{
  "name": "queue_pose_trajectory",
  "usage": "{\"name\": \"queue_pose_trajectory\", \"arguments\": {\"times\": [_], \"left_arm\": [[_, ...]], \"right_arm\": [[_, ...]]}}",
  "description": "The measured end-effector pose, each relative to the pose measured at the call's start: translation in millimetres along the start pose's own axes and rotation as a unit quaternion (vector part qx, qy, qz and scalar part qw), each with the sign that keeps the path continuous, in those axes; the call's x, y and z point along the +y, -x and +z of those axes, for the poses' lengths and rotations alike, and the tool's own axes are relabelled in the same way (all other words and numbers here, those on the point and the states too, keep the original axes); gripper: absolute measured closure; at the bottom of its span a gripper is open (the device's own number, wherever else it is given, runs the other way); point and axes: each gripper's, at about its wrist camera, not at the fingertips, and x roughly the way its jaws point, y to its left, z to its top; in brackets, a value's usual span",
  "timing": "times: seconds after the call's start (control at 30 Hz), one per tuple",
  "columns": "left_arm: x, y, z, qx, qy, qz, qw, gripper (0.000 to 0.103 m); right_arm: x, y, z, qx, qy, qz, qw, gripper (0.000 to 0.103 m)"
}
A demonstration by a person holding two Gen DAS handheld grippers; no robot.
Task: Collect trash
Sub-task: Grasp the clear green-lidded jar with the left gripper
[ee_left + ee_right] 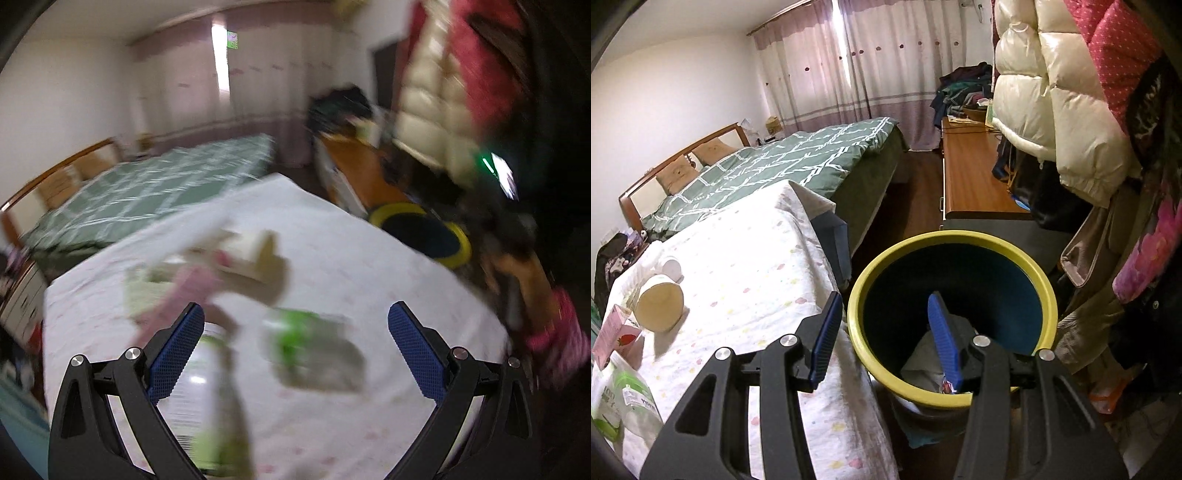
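Observation:
The left wrist view is blurred by motion. My left gripper (295, 325) is open wide above a white-clothed table (369, 273), with nothing between its pads. Below it lie a green packet (310, 350), a pink carton (177, 295) and a beige cup (255, 258). My right gripper (884, 299) stands open and empty over the near rim of a yellow-rimmed bin (1049, 295). Crumpled grey trash (923, 354) lies inside the bin. On the table's left lie a tipped paper cup (661, 306), a pink strawberry carton (617, 336) and a green-and-white packet (613, 402).
A bed with a green quilt (783, 158) lies beyond the table. A wooden cabinet (971, 173) stands behind the bin. Puffy coats (1045, 96) and other clothes hang close on the right. The bin (424, 232) stands off the table's right edge.

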Motion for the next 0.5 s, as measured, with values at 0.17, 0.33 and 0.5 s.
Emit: {"name": "queue_pose_trajectory", "arguments": {"times": [0.17,0.33,0.5], "left_arm": [[-20,-42,-3,0.062,-0.039,-0.001,0.9973,0.005],[-15,-71,-6,0.105,-0.020,-0.014,0.9941,0.005],[-4,-91,-10,0.131,-0.002,-0.014,0.9913,0.005]], "right_arm": [[1,1,-1,-0.004,0.003,-0.001,1.000,0.053],[-1,-1,-1,-0.001,0.001,0.001,1.000,0.052],[-4,-5,0,0.008,-0.006,0.003,1.000,0.052]]}}
